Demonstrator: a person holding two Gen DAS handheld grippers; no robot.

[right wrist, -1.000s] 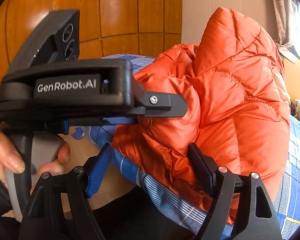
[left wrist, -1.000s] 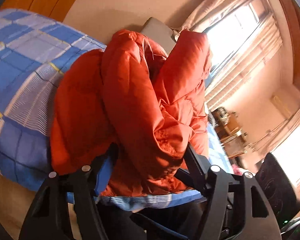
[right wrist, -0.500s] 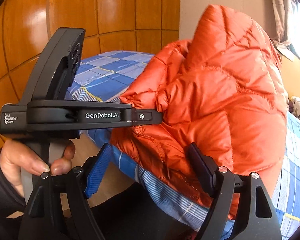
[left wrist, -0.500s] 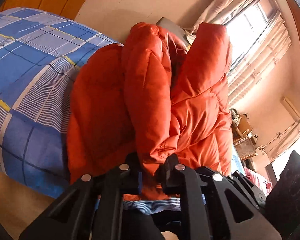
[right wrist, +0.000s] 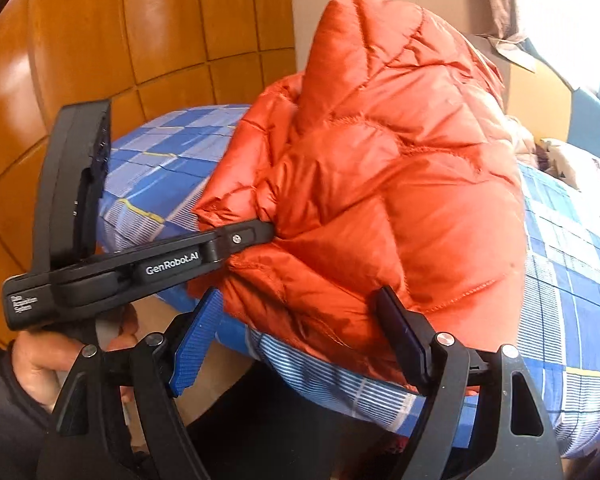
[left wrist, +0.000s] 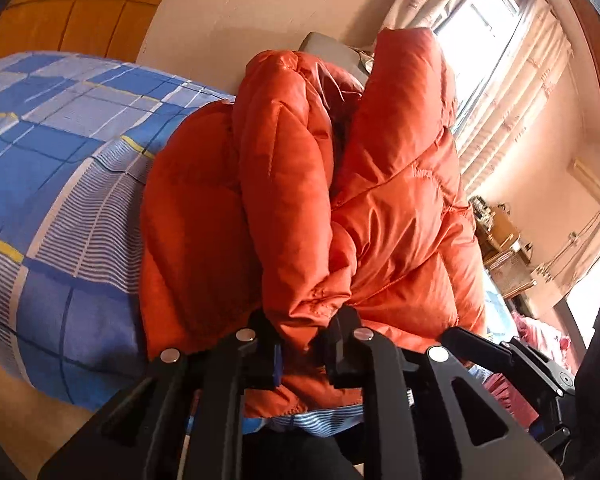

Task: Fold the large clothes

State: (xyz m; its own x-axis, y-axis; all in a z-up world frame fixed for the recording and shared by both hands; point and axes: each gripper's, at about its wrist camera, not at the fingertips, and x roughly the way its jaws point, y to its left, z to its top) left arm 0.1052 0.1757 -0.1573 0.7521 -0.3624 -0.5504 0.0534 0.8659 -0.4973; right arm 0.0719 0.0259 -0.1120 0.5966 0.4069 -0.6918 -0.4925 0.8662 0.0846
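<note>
- The orange puffer jacket (left wrist: pixel 300 200) sits bunched in a tall heap on the bed's blue checked cover (left wrist: pixel 52 168), near the bed's edge.
- The left gripper (left wrist: pixel 306 354) has its fingers pressed together on a fold of the jacket's lower edge; from the right wrist view its tip (right wrist: pixel 256 236) is buried in the fabric.
- The right gripper (right wrist: pixel 296 344) stands with fingers spread wide, one either side of the jacket's hem, pinching nothing.
- A hand (right wrist: pixel 52 356) grips the left gripper's handle.
</note>
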